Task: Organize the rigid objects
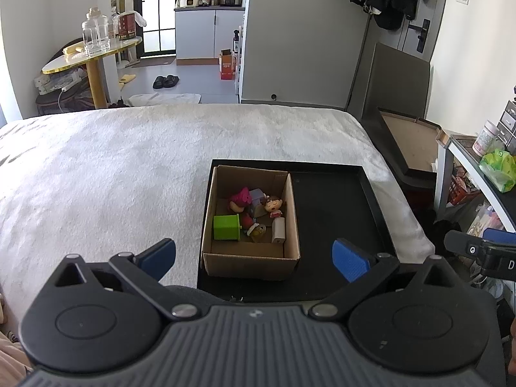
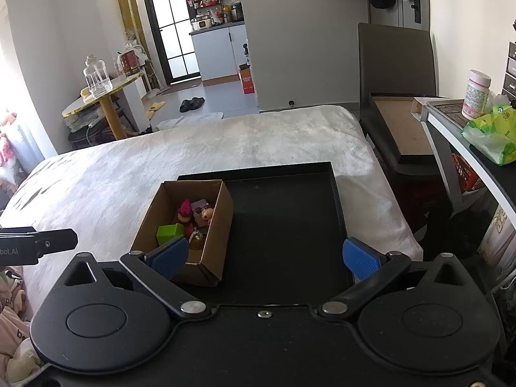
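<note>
Both our grippers spread wide, holding nothing

Our left gripper [image 1: 254, 259] hangs just before the cardboard box [image 1: 250, 254] of toys [image 1: 254, 214]; our right gripper [image 2: 266, 256] has it ahead-left, on the black tray [image 2: 290, 225] upon the bed [image 1: 113, 167].

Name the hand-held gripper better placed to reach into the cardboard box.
Left, probably: the left hand-held gripper, open, faces the cardboard box squarely; the right hand-held gripper centres on bare black tray.

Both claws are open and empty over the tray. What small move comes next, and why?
Probably lower the left claw into the cardboard box toward the green block. It sits nearest that claw, apart from the dolls, and the black tray beside the box has bare room.
</note>
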`<control>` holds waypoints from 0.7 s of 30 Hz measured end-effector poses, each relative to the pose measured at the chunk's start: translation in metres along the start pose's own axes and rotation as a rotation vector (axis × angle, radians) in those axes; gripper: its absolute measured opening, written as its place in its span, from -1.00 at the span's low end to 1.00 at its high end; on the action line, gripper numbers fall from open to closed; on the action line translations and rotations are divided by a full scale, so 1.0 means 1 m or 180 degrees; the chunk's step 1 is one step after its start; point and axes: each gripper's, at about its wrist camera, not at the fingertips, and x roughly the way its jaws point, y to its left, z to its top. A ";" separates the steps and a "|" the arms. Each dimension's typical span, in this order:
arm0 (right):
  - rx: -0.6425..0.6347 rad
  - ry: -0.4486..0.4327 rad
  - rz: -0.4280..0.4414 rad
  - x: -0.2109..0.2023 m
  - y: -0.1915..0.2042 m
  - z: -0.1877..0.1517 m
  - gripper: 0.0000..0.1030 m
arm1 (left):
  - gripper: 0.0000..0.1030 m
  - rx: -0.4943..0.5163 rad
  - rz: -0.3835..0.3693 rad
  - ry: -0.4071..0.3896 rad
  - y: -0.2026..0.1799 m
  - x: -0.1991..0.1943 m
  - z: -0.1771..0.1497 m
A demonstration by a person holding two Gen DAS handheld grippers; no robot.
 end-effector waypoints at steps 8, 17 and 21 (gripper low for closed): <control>-0.0005 -0.0002 0.0003 0.000 0.000 0.000 1.00 | 0.99 0.0009 0.0004 -0.0011 -0.001 -0.002 0.001; -0.0009 -0.0006 0.0002 0.000 0.002 0.000 1.00 | 0.99 0.0029 0.0015 -0.0036 -0.001 -0.005 0.002; -0.0010 -0.0012 0.0003 -0.001 0.003 0.000 1.00 | 0.99 0.0038 0.0022 -0.0053 -0.002 -0.006 0.002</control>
